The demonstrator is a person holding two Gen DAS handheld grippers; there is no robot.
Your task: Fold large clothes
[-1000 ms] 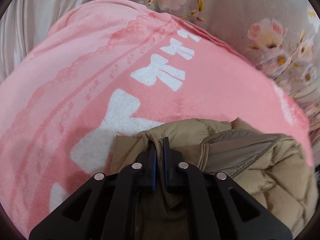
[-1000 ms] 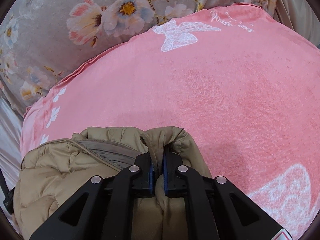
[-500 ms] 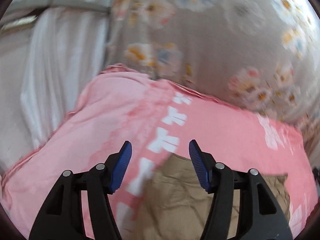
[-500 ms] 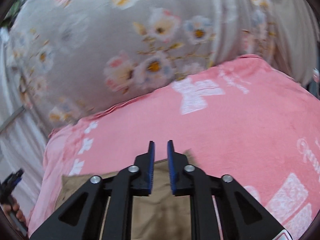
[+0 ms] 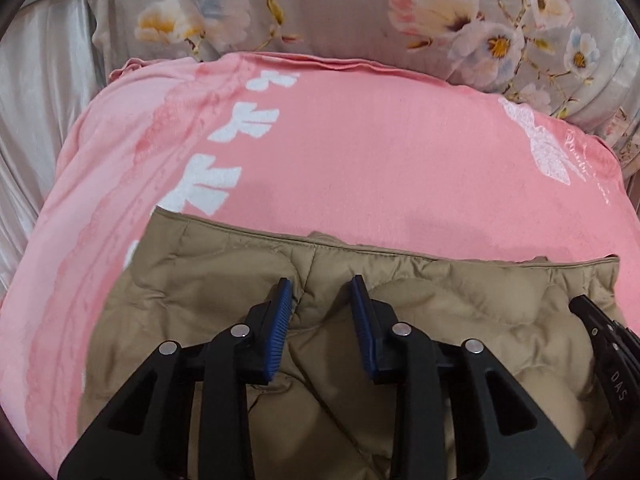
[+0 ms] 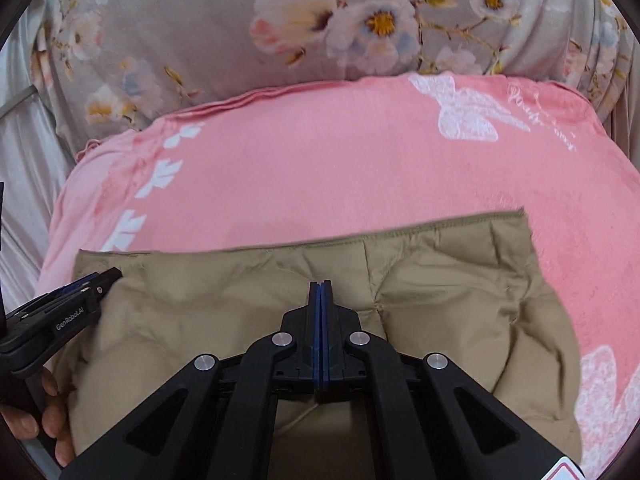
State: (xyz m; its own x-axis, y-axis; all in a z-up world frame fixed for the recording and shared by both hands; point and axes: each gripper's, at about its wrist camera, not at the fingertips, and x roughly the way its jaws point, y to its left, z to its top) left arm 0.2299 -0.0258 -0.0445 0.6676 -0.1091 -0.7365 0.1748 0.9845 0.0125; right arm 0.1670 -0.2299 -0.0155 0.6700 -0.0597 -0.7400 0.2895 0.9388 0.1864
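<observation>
A tan quilted jacket (image 5: 440, 292) (image 6: 440, 280) lies folded flat on a pink blanket (image 5: 360, 160) (image 6: 300, 168), its straight hem facing away from me. My left gripper (image 5: 320, 280) hovers over the jacket's left half. Its blue pads (image 5: 282, 304) stand apart and are closing, with nothing pinched between them. My right gripper (image 6: 320, 283) is above the jacket's middle, shut with pad against pad and no cloth in it. The right gripper's tip (image 5: 584, 308) shows at the right edge of the left wrist view. The left gripper (image 6: 108, 276) shows at the left of the right wrist view.
Beyond the blanket lies a grey floral bed cover (image 5: 340, 8) (image 6: 200, 20). Pale shiny fabric (image 5: 32, 100) hangs at the left. A person's hand (image 6: 44, 420) holds the left gripper's handle. White butterfly prints (image 6: 464, 112) mark the blanket's far right.
A second ago both grippers were shut on the bunched jacket. They let it go and drew back; it now lies flat. The left jaws opened wide, then narrowed; the right closed fully.
</observation>
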